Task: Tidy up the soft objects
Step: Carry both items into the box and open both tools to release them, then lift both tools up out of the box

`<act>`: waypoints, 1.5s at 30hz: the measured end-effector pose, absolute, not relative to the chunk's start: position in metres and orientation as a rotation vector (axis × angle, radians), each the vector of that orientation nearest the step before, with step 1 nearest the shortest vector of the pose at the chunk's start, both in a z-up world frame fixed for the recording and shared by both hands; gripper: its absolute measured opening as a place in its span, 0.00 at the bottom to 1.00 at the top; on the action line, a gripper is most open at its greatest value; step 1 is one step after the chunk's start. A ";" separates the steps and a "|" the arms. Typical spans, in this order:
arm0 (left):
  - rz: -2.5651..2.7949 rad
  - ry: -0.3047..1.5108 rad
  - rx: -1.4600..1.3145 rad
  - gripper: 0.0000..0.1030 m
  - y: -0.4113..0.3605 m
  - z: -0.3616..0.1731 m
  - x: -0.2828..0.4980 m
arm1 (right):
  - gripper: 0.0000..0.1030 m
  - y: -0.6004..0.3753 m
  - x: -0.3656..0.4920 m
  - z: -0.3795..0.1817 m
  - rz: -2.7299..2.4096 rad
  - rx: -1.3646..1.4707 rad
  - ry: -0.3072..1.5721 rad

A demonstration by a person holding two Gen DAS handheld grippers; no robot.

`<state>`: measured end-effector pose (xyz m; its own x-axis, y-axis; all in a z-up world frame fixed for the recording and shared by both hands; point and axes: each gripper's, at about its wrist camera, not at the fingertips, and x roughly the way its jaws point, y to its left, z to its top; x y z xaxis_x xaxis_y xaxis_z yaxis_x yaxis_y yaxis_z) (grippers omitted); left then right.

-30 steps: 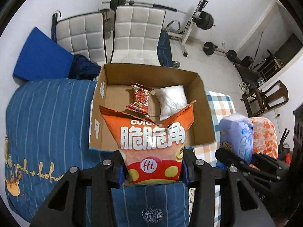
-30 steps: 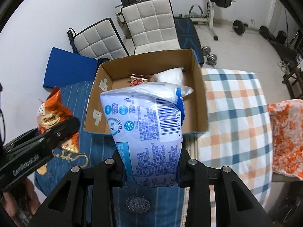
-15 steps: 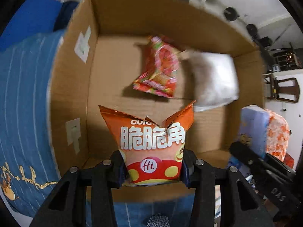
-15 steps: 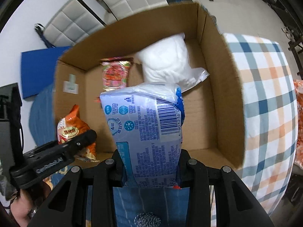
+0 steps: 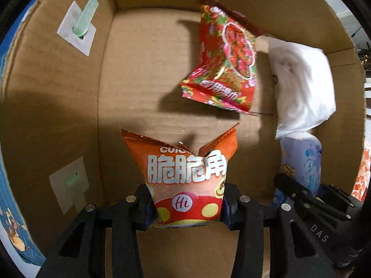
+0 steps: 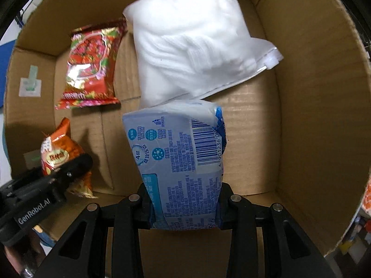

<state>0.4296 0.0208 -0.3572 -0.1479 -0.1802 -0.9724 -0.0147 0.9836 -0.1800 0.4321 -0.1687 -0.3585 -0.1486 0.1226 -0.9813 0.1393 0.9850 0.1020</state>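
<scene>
Down inside the cardboard box (image 5: 58, 115), left claw (image 5: 187, 205) pinches an orange snack bag (image 5: 187, 180); right claw (image 6: 184, 205) clamps a blue tissue pack (image 6: 178, 157).

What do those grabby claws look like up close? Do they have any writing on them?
Both are black plastic. The left claw and the right claw each have two angular fingers with triangle-shaped cut-outs, round silver screws and blue pads on the inner faces. From the right camera, the left claw's side reads "GenRobot.AI" in white. From the left camera, the right claw's side shows the letters "DAS".
</scene>
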 end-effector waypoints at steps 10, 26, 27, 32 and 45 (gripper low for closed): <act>-0.143 1.729 -0.127 0.41 0.022 -0.364 0.429 | 0.39 -0.146 0.442 -0.380 -0.018 0.164 1.751; -0.134 1.695 -0.055 0.50 0.012 -0.323 0.446 | 0.61 -0.121 0.450 -0.354 0.004 0.106 1.700; -0.131 1.686 -0.057 0.51 0.013 -0.316 0.447 | 0.62 -0.120 0.451 -0.351 0.008 0.104 1.690; -0.125 1.647 -0.051 0.71 0.017 -0.293 0.448 | 0.76 -0.118 0.454 -0.327 0.007 0.112 1.632; -0.089 1.434 -0.123 0.93 0.046 -0.202 0.413 | 1.00 -0.145 0.421 -0.249 0.003 0.140 1.447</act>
